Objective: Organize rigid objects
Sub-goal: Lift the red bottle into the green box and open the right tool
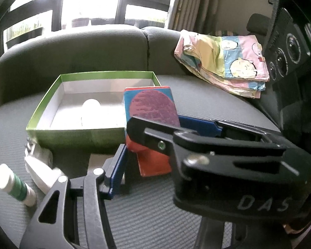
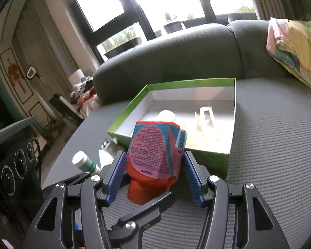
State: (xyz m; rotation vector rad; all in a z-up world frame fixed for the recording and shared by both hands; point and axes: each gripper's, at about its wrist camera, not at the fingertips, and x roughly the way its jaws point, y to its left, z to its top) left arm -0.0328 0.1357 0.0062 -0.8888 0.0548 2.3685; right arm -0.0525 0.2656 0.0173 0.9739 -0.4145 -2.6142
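Left wrist view, reading from the left: a white bottle with a green label (image 1: 15, 184) lies on its side on the grey sofa seat (image 1: 207, 95), a white object we cannot identify (image 1: 42, 169) beside it. Next comes the green open-top box (image 1: 105, 75), its near wall standing just behind our tools; bare ribbed cushion runs free to the right of the box as far as a folded cartoon-print cloth (image 1: 224, 62) against the backrest. A black case with round dials (image 1: 288, 49) closes the far right edge.

The task's thing is a red and blue pouch with a red cap (image 1: 153, 116), standing cap-down on the seat, touching or just short of the box's near right corner. Its rounded pink panel carries small print we cannot read.

Right wrist view, same order: the dial case (image 2: 14, 166), the bottle (image 2: 83, 161), then the pouch (image 2: 155, 157) between the blue ribbed pads. We see the right gripper (image 2: 154, 167) with its jaws apart, one pad on each flank of the pouch, close or just touching; no squeeze is evident.

In the left wrist view, the left gripper (image 1: 172, 143) has one pad low at left of the pouch and the other far to the right, so it stands wide apart, holding nothing. White items (image 2: 205, 116) rest inside the box.
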